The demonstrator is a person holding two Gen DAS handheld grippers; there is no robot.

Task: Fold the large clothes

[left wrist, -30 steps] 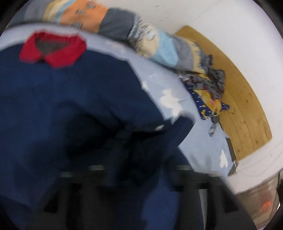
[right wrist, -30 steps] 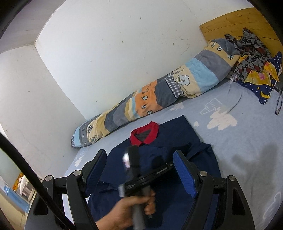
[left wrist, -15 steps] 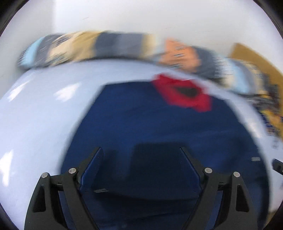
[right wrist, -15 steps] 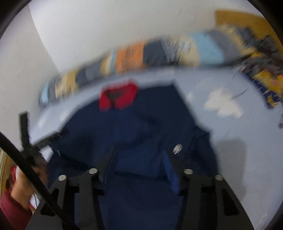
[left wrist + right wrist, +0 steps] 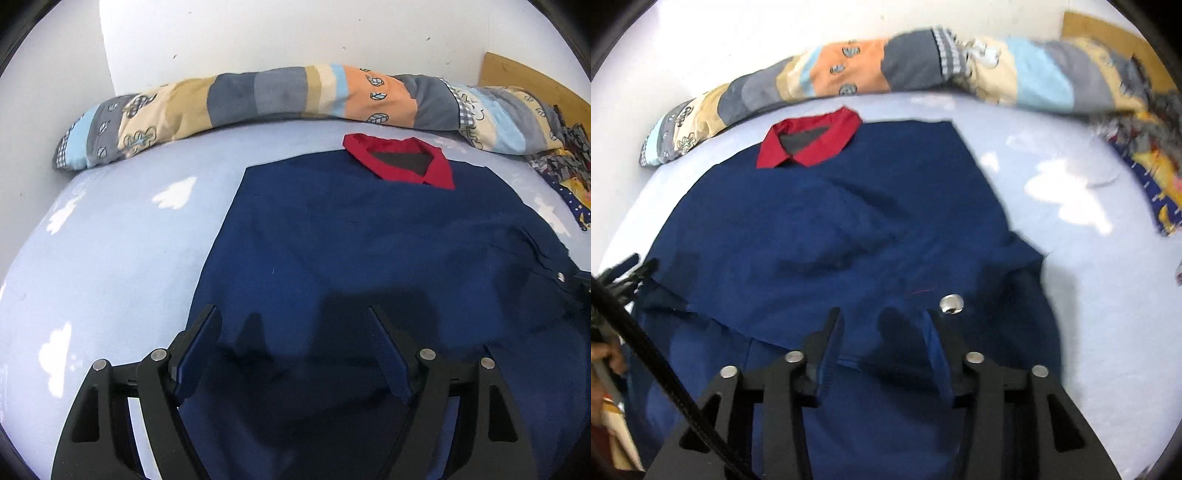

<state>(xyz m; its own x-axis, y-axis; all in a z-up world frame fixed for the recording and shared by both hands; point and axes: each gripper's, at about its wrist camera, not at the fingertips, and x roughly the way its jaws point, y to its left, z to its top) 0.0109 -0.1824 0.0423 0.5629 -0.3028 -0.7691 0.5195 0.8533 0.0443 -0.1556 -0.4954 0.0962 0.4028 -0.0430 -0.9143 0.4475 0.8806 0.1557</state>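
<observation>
While the navy shirt (image 5: 369, 251) with its red collar (image 5: 400, 162) lies spread on the pale blue bedsheet (image 5: 110, 236), far end toward the patchwork bolster (image 5: 258, 96), I see my left gripper (image 5: 295, 354) above its near left part, jaws wide, closing, gripping nothing. My right gripper (image 5: 882, 354) hangs over the near right hem by a metal snap (image 5: 952, 303), jaws narrower, opening, cloth under them but not pinched. Only the right view catches a hand (image 5: 605, 358) at the left edge.
</observation>
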